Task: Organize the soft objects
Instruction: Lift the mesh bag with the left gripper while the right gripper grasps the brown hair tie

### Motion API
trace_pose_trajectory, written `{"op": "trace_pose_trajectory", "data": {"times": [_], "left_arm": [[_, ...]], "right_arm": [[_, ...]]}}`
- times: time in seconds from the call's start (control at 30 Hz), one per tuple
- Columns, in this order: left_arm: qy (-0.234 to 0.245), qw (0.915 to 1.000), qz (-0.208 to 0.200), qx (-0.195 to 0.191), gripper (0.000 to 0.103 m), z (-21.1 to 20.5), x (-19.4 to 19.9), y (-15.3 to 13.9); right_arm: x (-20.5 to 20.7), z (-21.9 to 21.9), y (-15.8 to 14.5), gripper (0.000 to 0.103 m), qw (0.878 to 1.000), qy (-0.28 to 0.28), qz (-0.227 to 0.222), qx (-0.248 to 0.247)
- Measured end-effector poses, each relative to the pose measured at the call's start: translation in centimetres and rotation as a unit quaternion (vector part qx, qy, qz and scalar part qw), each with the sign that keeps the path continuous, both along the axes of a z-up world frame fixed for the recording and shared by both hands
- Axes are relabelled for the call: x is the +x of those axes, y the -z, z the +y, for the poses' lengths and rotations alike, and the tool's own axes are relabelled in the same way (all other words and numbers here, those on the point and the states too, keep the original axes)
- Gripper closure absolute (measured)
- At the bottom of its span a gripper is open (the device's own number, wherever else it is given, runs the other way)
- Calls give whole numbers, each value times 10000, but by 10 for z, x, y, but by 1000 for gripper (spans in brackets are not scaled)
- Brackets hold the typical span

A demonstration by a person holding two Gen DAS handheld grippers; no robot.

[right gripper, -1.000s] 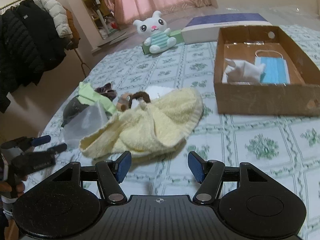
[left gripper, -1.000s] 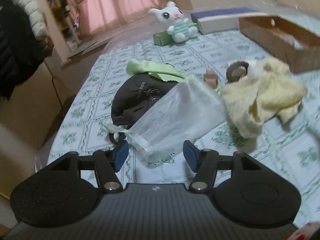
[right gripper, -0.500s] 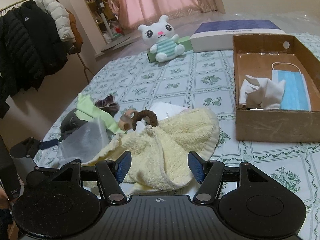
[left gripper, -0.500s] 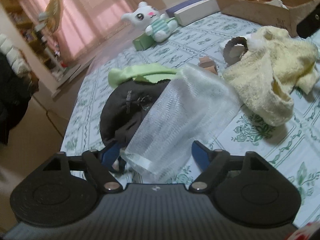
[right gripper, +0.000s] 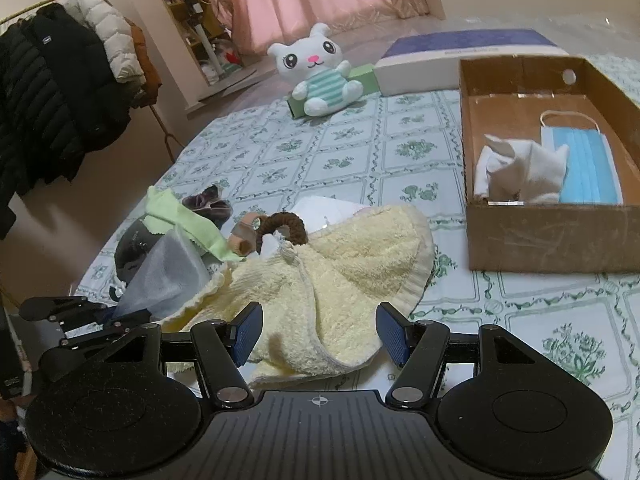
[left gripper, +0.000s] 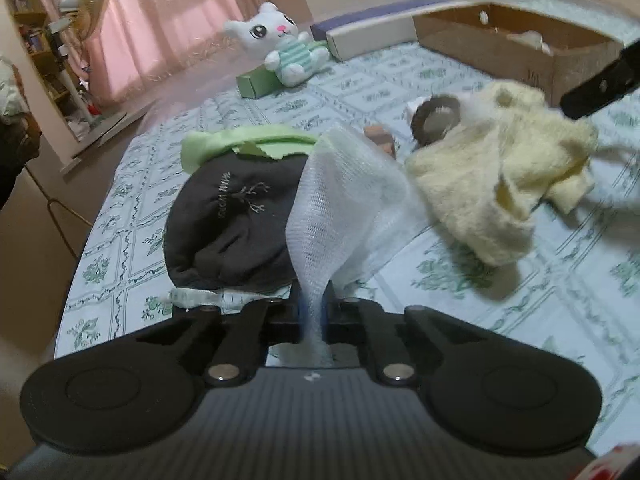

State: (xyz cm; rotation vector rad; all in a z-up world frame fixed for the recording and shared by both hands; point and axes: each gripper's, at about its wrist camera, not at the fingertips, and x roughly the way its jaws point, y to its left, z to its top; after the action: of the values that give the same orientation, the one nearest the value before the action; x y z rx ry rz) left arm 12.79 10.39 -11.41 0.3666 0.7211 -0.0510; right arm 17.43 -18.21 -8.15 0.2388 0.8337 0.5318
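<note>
My left gripper [left gripper: 314,312] is shut on the near edge of a white mesh cloth [left gripper: 344,204], which drapes over a black cap [left gripper: 232,220] with a green cloth [left gripper: 248,142] on top. The mesh cloth also shows in the right wrist view [right gripper: 164,276]. My right gripper [right gripper: 318,334] is open, its fingers on either side of the near fold of a yellow towel [right gripper: 336,272]. The towel also shows in the left wrist view [left gripper: 500,176]. A brown hair tie [right gripper: 282,226] lies at the towel's far edge.
A cardboard box [right gripper: 556,236] at the right holds a white cloth [right gripper: 520,172] and a blue face mask [right gripper: 584,168]. A white plush bunny [right gripper: 320,76], a green box and a purple-topped box sit at the far side. Coats [right gripper: 52,92] hang at the left.
My left gripper has closed on the mesh cloth's near edge. My right gripper has moved forward over the yellow towel, staying open.
</note>
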Motion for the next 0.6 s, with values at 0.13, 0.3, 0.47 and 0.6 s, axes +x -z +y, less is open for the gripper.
{"op": "trace_pose_trajectory", "data": {"times": [0.13,0.3,0.47,0.6], "left_arm": [[-247,9990,-224,-310,97,-2,-14,-18],[-720,9919,-568,-882,98,6,-26,-49],[-1225,9803,-907,-1259,98,21,-25,-82],[-1524,9717,-1190,-1360,98,31,-20,-103]], "right_arm": [[-3,2,-6,40,9997,-63,-225,-68],[1,10,-12,41,9984,-244,-482,-147],[9,23,-18,50,9948,-404,-886,-309],[22,38,-18,62,9914,-589,-1081,-440]]}}
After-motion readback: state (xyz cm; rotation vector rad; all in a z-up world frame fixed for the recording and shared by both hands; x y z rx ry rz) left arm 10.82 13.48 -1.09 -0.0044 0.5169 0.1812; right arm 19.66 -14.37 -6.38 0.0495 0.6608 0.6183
